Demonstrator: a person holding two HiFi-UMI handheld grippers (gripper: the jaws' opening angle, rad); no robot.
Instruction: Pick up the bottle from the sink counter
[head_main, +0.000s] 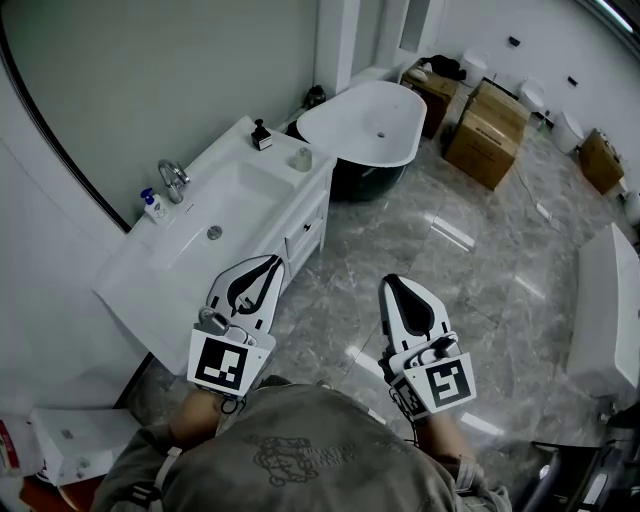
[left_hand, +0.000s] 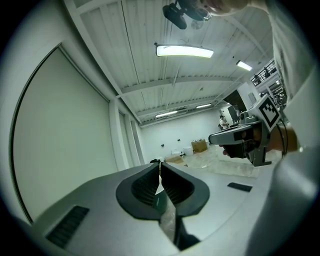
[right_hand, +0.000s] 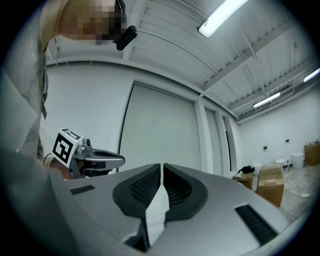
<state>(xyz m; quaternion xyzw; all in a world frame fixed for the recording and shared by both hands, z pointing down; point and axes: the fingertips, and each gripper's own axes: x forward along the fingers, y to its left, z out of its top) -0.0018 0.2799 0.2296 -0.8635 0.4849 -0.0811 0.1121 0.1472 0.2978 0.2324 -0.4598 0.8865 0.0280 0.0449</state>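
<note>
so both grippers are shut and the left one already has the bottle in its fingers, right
No. Both are shut, but the left gripper holds nothing: the left gripper view shows its fingers closed together with nothing between them. In the head view the bottle stands on the sink counter by the tap, apart from both grippers.

Small bottle (head_main: 153, 206) with illegible label; white fixture (head_main: 605, 310) partly beyond the head view's right edge.
</note>
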